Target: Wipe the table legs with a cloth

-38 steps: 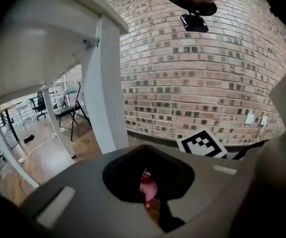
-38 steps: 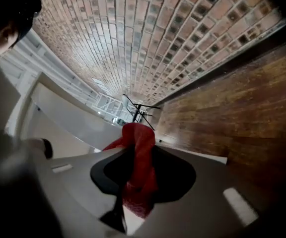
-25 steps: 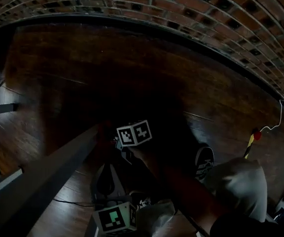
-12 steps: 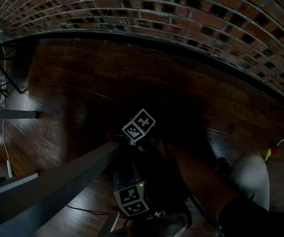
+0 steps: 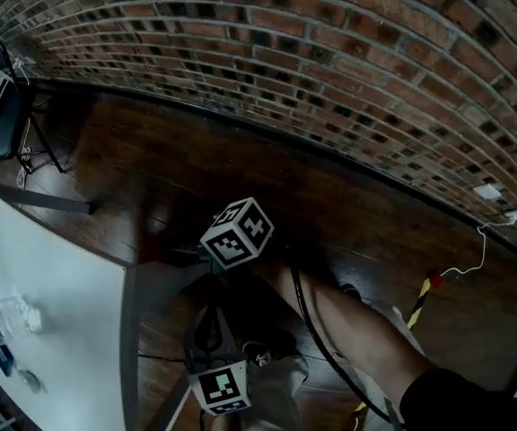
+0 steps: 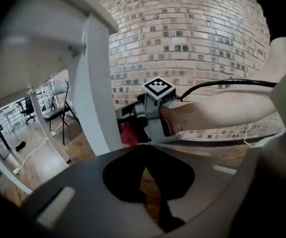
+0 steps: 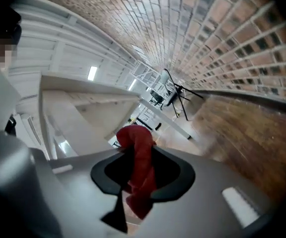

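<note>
Cloth (image 7: 142,157), one, red, pinched in right gripper (image 7: 137,190), one white table leg (image 6: 96,83), left gripper (image 6: 150,195) pressed together

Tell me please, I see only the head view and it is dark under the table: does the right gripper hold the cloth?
Observer: Yes. In the right gripper view, the right gripper is shut on a red cloth.
Operator: Is the cloth at the leg already?
Observer: The left gripper view shows it right beside the white leg; whether they touch, I cannot confirm.
</note>
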Motion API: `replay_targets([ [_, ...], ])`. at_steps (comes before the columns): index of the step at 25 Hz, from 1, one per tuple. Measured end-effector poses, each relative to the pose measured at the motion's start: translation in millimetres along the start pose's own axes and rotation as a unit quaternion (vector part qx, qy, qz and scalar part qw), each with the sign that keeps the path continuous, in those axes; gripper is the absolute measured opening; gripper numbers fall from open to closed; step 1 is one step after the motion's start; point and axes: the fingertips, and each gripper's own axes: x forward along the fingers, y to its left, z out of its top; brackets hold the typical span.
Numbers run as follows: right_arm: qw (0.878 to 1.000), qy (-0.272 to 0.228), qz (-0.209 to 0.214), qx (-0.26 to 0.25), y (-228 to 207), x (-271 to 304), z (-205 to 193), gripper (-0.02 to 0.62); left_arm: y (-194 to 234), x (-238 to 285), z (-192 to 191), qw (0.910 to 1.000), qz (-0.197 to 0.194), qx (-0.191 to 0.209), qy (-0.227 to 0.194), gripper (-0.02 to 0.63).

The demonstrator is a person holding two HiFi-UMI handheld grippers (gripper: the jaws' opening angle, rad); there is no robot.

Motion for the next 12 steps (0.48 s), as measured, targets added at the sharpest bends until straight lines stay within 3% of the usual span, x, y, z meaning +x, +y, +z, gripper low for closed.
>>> replay_targets([
  [3,0.999,-0.028,0.012,-0.019,73,-20,54,0.083,1,-44,48,0.9999,0.009,0.002,-0.014,-0.005],
  [6,0.998,-0.058,0.002,-0.02,117,-40,82,0.083,1,-78,84,0.9995,0.013,-0.013,-0.026,-0.005],
  [9,0.994,-0.104,-0.04,-0.002,129,-67,85,0.083,4,-103,97,0.9989,0.016,-0.027,-0.034,-0.005],
  [12,0.99,-0.115,-0.084,0.006,137,-96,56,0.083,2,-122,92,0.9983,0.011,-0.05,-0.029,-0.005],
])
